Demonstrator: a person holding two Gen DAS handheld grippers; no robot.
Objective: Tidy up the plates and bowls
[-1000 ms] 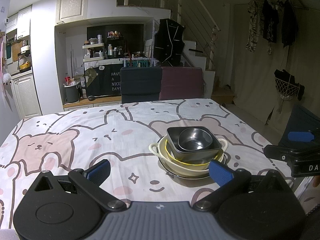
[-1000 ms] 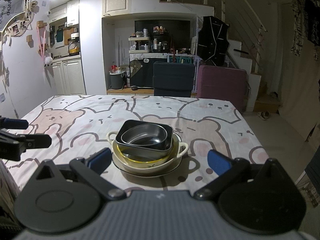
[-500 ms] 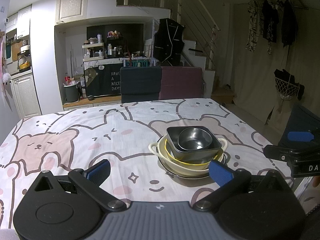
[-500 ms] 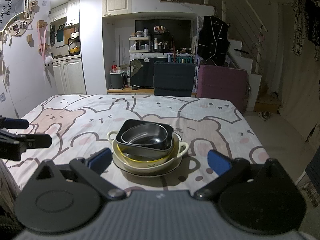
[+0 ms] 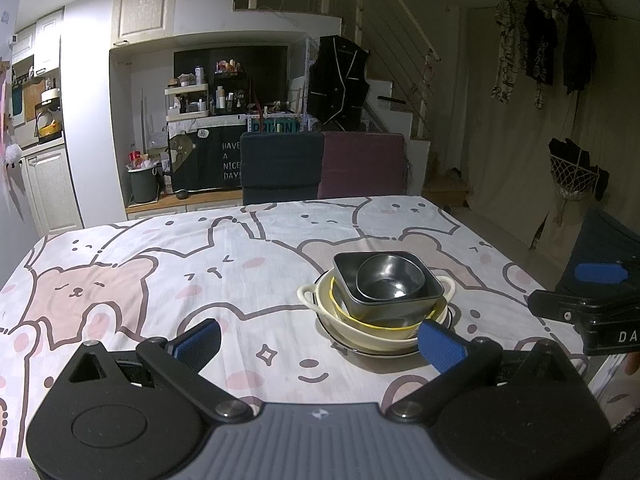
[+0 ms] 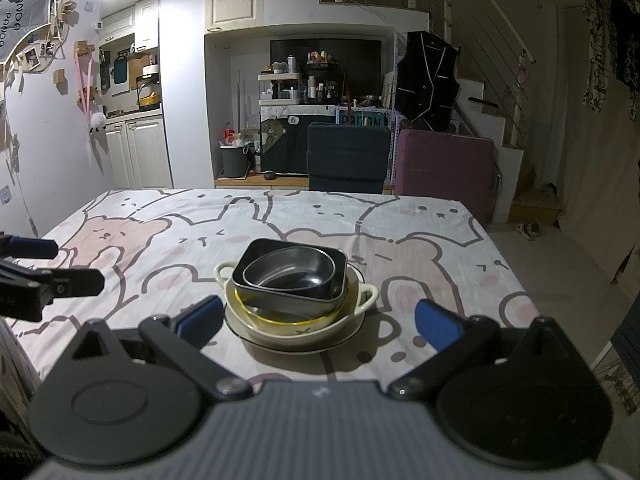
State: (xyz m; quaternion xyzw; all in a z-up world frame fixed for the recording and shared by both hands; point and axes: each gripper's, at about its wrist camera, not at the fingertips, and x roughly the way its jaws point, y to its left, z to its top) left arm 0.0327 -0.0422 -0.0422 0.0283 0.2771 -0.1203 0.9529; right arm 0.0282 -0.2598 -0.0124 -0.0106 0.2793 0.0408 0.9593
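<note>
A: How far along were you?

B: Your dishes looked nested already: round metal bowl inside the square grey bowl, then a cream handled bowl and a plate, just ahead of both hand-held grippers on the counter. Little seemed left.

A: And the grippers?

B: Left hand-held gripper and right hand-held gripper were both released, empty. Only your right view showed the kitchen cabinets.

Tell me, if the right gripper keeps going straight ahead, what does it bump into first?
Probably the stack of dishes. It sits right in front of the open right gripper, between its blue fingertips, and the cream two-handled bowl is the nearest part. Depth is hard to judge, so it might pass just above.
</note>
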